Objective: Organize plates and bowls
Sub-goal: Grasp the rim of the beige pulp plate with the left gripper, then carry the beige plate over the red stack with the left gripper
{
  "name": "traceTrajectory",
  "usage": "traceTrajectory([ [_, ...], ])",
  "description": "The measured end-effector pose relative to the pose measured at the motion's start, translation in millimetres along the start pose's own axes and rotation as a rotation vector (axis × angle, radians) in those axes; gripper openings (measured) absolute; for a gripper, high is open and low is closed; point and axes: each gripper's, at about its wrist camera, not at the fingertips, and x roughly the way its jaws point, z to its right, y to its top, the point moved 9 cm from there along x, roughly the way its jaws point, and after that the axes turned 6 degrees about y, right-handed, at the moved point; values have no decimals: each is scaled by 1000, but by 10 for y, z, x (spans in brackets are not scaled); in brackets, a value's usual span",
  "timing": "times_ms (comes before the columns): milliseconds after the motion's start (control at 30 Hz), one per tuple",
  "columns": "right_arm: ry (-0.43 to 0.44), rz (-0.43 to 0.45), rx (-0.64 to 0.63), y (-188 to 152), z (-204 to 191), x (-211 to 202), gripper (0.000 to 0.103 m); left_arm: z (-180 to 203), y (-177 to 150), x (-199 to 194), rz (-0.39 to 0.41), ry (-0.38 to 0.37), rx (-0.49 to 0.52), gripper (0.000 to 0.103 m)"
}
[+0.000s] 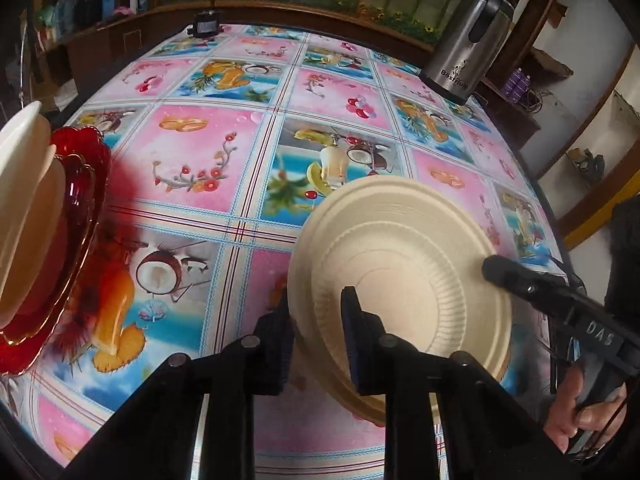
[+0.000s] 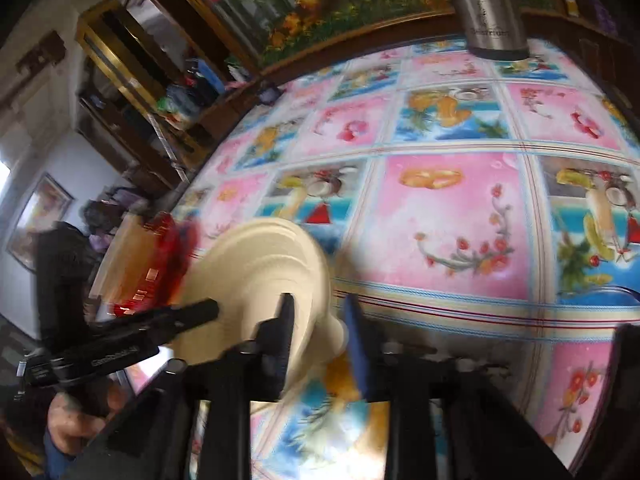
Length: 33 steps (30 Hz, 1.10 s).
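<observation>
A cream paper plate (image 1: 404,272) is held tilted above the table, with a second cream rim showing under it. My left gripper (image 1: 316,332) is shut on its near rim. The right gripper's finger (image 1: 520,280) reaches its far right edge. In the blurred right wrist view the same plate (image 2: 260,264) stands edge-on, my right gripper (image 2: 320,340) has its fingers on either side of the rim, and the left gripper (image 2: 160,324) comes in from the left. A red glass dish (image 1: 76,216) holding cream plates (image 1: 28,184) sits at the far left, and shows in the right wrist view (image 2: 160,264).
The table carries a pink and blue fruit-patterned cloth (image 1: 224,152). A steel thermos jug (image 1: 468,40) stands at the back right edge, also seen in the right wrist view (image 2: 492,4). A small black object (image 1: 205,24) sits at the back edge. Shelves and cabinets surround the table.
</observation>
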Motion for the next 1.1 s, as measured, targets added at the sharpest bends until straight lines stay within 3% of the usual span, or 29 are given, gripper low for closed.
traceTrajectory([
  [200,31,48,-5,51,-36,-87,19,21,-31,-138,45,57,39,21],
  [733,159,76,-154,-14,-524,-53,19,-371,-114,-531,122,46,-41,22],
  [1100,195,31,-167,-116,-923,91,19,-721,-173,-879,194,57,-88,22],
])
